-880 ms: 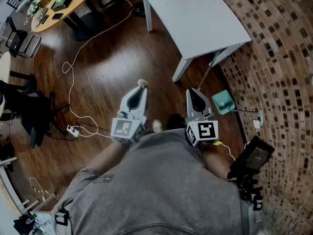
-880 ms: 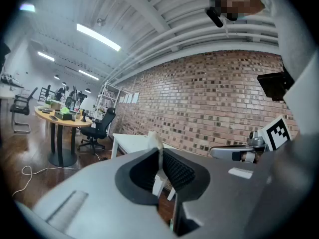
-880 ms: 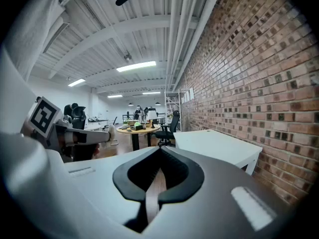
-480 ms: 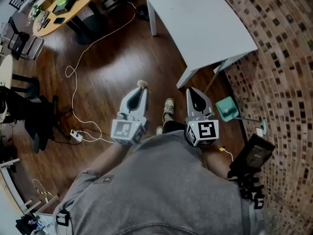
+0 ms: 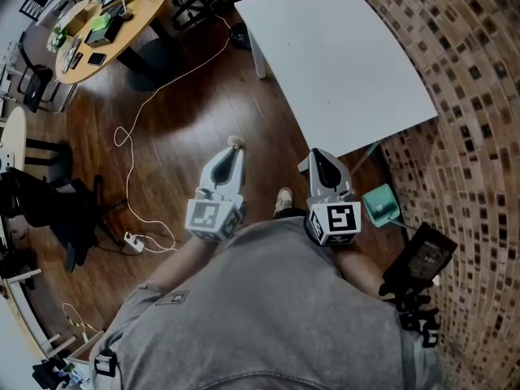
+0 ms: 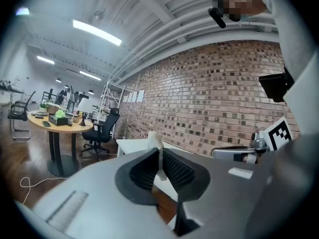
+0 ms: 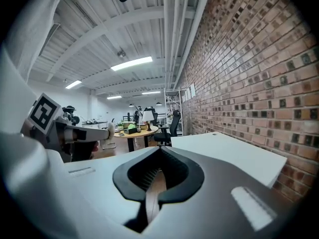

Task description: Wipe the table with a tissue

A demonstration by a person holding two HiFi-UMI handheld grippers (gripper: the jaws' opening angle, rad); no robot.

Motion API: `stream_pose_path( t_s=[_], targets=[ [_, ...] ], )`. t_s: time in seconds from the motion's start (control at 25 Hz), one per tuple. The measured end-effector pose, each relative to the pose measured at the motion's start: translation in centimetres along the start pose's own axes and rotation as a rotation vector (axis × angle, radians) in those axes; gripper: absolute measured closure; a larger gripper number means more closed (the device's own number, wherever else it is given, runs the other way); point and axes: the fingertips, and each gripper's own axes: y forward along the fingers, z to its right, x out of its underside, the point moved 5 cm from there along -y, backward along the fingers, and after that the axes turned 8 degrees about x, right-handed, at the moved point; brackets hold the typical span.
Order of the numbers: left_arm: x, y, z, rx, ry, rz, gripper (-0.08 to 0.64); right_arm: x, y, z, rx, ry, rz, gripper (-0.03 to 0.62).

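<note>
Left tongs [image 5: 233, 148] in my grip pinch a tissue [image 5: 236, 140]; right tongs [image 5: 316, 153] closed, empty, by the table [image 5: 341, 47].

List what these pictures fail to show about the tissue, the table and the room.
- Tissue: only a tuft shows beyond the left gripper, shut on it, in both views.
- White table: head view, its top hides most of the legs; any dirt is too small to see.
- Round desk: head view, items too small to name.
- Feet: head view, one shoe shows; the torso hides the rest.
</note>
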Motion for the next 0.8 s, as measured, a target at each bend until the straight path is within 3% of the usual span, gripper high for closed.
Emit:
stream_pose_path(
  t_s=[0.16, 0.4, 0.8],
  targets=[
    [-0.6, 2.8, -1.4, 0.017, 0.036, 0.009, 0.532, -0.5, 2.6, 1.1, 0.009, 0.016, 0.002, 0.578],
    [-1.6, 6.3, -5.5, -0.002, -0.023, -0.036, 0.531, -0.4, 6.5, 1.7, 0.071, 0.015, -0.021, 0.578],
    [-4.6, 13.2, -14.7, 0.226, 0.022, -0.036, 0.532, -3.2, 14.2, 0.7, 0.344, 0.041, -0.025, 0.578]
  ],
)
